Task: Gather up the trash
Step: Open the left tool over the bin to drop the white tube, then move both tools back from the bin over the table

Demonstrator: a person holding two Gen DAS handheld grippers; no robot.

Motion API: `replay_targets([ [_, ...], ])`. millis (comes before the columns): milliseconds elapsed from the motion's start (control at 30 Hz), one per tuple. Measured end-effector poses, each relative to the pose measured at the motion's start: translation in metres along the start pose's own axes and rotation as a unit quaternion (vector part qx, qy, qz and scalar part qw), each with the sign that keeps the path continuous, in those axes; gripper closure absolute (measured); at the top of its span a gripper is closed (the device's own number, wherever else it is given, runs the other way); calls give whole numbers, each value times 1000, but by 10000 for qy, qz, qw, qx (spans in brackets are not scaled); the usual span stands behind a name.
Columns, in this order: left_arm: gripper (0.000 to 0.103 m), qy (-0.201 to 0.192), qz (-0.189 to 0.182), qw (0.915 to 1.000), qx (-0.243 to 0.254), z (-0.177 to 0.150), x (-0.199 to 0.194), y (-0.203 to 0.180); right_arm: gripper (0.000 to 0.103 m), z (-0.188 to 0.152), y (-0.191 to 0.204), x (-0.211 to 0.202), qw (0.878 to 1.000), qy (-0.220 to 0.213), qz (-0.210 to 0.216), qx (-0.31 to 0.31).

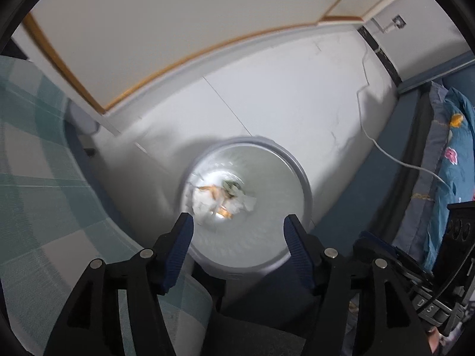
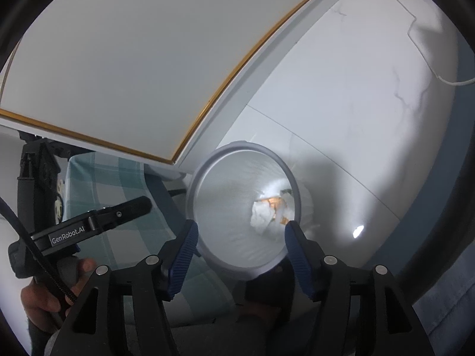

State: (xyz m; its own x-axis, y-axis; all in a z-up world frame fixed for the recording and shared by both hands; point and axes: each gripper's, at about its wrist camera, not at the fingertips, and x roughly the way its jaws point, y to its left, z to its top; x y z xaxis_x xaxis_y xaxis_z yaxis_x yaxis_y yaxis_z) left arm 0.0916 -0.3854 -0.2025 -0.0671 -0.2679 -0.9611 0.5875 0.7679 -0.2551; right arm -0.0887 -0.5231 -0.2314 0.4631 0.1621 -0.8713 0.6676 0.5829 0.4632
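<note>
Both the left gripper point(image 1: 237, 225) and right gripper point(image 2: 239, 233) hover above the bin point(image 1: 297, 175), jaws wide, holding nothing. Crumpled trash point(image 1: 219, 200) lies at its bottom.

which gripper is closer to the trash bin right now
Hard to call; neither is clearly nearer. The left gripper and the right gripper both hang open above the trash bin, looking down at the crumpled trash inside.

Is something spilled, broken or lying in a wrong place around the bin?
Nothing stands out. The bin stands upright on the floor, and the crumpled paper and scraps lie at its bottom, not beside it. A white cable runs loose over the floor. Both grippers have open, empty jaws.
</note>
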Motion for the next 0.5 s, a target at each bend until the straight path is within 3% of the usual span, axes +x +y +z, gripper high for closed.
replay_targets([
  [67,43,-259,177,9995,3,-3,-10,1,33,0,2,-3,10000,20,79,-19],
  [167,43,-494,94,9986,-155,-8,-23,6,28,0,6,-8,9999,-24,84,-83],
  [500,43,-1446,459,9877,-387,-28,-81,18,21,-3,48,-48,9966,-463,180,-661],
])
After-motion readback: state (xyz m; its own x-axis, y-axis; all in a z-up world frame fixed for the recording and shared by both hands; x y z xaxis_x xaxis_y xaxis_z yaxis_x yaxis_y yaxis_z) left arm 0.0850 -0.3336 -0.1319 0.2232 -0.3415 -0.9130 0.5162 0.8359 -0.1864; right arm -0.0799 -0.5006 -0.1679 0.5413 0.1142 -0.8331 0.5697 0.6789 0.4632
